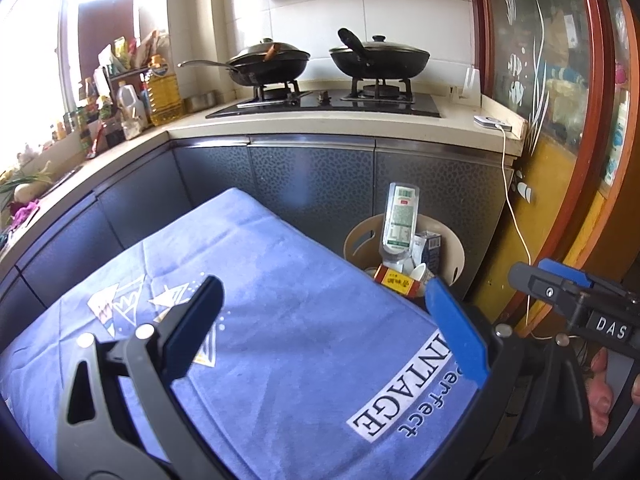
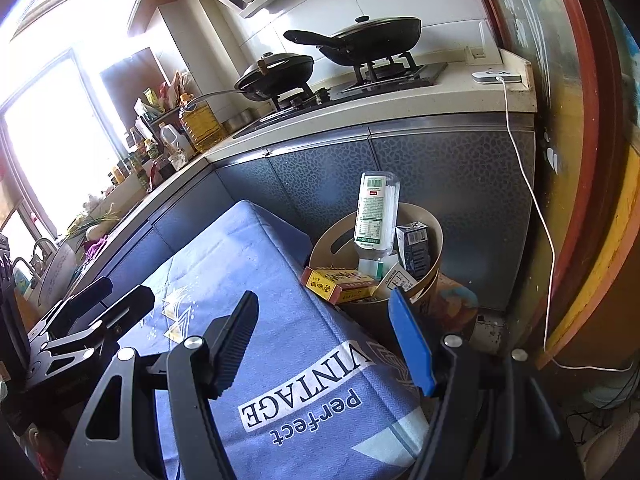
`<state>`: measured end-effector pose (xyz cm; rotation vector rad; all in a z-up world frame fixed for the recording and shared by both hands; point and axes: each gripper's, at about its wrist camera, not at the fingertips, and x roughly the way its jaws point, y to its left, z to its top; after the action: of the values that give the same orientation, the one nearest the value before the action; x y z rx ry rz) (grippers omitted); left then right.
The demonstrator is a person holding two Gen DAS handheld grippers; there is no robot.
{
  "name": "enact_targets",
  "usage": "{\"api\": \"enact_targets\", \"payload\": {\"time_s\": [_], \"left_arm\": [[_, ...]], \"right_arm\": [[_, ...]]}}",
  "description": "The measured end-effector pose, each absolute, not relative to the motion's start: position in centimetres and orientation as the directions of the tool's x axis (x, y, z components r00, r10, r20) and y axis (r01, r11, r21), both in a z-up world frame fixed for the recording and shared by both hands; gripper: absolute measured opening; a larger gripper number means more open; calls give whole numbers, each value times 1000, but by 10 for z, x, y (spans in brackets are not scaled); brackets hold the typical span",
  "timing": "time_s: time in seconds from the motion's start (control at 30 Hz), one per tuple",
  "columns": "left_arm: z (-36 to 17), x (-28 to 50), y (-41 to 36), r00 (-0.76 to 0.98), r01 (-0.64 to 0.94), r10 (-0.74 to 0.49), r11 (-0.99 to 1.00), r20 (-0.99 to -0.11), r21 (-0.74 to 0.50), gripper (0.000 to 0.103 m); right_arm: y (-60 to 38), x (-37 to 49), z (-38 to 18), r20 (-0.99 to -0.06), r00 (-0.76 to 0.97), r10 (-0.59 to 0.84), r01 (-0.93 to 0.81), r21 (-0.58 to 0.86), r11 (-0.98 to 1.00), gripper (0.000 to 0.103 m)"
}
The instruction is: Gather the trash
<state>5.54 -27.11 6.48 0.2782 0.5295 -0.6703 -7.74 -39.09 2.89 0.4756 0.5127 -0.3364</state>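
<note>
A beige trash bin [image 1: 454,258] [image 2: 434,236] stands on the floor beside the blue cloth-covered table [image 1: 280,320] [image 2: 248,264]. In it are an upside-down clear bottle with a green label [image 1: 400,220] [image 2: 374,216], a red and yellow box [image 1: 396,282] [image 2: 340,284], a dark carton [image 1: 430,246] [image 2: 414,246] and a white cup [image 1: 418,272]. My left gripper [image 1: 324,328] is open and empty above the table. My right gripper [image 2: 324,336] is open and empty above the table's edge near the bin; it also shows in the left wrist view [image 1: 568,292].
Behind the bin are dark cabinet doors [image 1: 312,188] under a counter with a gas hob and two black pans [image 1: 380,56] [image 2: 372,38]. Oil bottles [image 1: 162,88] crowd the left counter. A white cable [image 2: 536,208] hangs by a red-framed glass door [image 1: 560,120].
</note>
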Motion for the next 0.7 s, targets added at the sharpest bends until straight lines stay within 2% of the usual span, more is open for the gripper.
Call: {"api": "enact_targets", "payload": {"time_s": [0.7], "left_arm": [[65,62,-250,674,613,-496,789,-548,40,97]], "right_arm": [[-375,-66,39,-526,835,-164,378,331,864,68]]}}
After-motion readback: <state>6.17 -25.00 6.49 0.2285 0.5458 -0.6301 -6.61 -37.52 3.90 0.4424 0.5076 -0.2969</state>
